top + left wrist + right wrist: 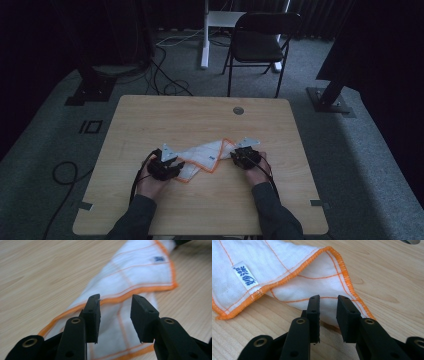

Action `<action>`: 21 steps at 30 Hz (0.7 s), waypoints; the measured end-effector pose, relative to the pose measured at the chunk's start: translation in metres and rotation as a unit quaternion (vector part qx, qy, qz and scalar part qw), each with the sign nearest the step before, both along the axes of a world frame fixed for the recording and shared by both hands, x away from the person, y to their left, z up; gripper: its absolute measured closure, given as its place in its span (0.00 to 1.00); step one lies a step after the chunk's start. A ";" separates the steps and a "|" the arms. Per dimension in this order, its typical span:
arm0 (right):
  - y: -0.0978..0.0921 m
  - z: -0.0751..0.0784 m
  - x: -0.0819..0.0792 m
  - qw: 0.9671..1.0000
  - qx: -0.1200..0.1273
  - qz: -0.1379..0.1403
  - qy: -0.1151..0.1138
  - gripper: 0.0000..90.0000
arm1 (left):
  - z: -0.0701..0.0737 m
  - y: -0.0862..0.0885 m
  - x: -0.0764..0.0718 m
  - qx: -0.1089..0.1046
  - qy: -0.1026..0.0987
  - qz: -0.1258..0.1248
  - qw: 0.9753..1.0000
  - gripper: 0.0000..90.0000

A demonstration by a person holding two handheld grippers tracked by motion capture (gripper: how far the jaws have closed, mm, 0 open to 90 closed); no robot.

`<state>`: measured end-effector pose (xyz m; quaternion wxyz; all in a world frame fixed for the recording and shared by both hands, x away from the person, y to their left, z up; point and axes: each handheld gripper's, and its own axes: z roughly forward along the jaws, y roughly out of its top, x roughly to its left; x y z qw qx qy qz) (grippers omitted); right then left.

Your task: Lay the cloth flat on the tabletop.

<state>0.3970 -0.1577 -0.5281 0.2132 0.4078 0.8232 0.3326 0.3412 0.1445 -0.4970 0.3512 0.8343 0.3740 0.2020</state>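
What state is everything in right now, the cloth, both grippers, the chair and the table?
cloth: white with orange edging, folded over itself, lying flat on the table.
left gripper: open, jaws over one end of the cloth, not clamped.
right gripper: open, jaws at the cloth's other end, not clamped.
folding chair: unfolded, upright, nobody on it.
table: level, with a round cable hole near the far edge.

We see a dim room with grey carpet [360, 165], a wooden table [200, 112], a black folding chair [260, 42] behind it, and cables [165, 75] across the floor.
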 end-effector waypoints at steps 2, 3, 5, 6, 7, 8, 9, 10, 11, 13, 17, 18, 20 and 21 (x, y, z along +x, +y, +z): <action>0.000 -0.001 0.001 1.000 0.001 0.000 0.002 0.81 | 0.000 -0.009 0.002 0.004 -0.002 -0.014 1.000 0.67; 0.000 -0.001 0.001 1.000 0.001 0.000 0.003 0.81 | 0.000 -0.014 0.002 0.008 -0.005 -0.020 1.000 0.66; 0.001 -0.002 0.001 1.000 0.000 0.000 0.004 0.81 | 0.000 -0.023 0.004 0.014 -0.010 -0.031 0.999 0.64; 0.001 -0.002 0.001 1.000 -0.001 0.000 0.004 0.81 | 0.000 -0.027 0.005 0.014 -0.010 -0.038 0.999 0.63; 0.001 -0.003 0.001 1.000 0.000 0.000 0.005 0.81 | -0.001 -0.031 0.007 0.018 -0.011 -0.045 0.999 0.61; 0.001 -0.003 0.001 1.000 0.000 0.000 0.006 0.81 | -0.002 -0.035 0.009 0.023 -0.012 -0.047 0.999 0.60; 0.001 -0.003 0.001 1.000 0.000 0.000 0.006 0.81 | -0.003 -0.038 0.011 0.026 -0.009 -0.047 0.999 0.59; 0.001 -0.003 0.001 1.000 0.000 0.000 0.006 0.81 | -0.003 -0.038 0.011 0.026 -0.009 -0.047 0.999 0.59; 0.001 -0.004 0.001 1.000 0.000 0.001 0.007 0.81 | -0.004 -0.042 0.014 0.028 -0.007 -0.049 0.998 0.59; 0.001 -0.004 0.001 1.000 0.002 0.001 0.008 0.81 | -0.007 -0.046 0.018 0.032 -0.002 -0.053 0.998 0.58; 0.001 -0.006 0.000 1.000 0.002 0.002 0.010 0.81 | -0.011 -0.048 0.027 0.046 0.010 -0.050 0.998 0.77; 0.001 -0.007 0.000 1.000 0.002 0.001 0.010 0.81 | -0.011 -0.046 0.029 0.046 0.014 -0.048 0.998 0.84; 0.001 -0.007 0.000 1.000 0.003 0.001 0.010 0.81 | -0.009 -0.044 0.032 0.040 0.023 -0.048 0.998 0.94; 0.001 -0.007 0.000 1.000 0.003 0.001 0.010 0.81 | -0.008 -0.043 0.033 0.042 0.023 -0.048 0.998 0.97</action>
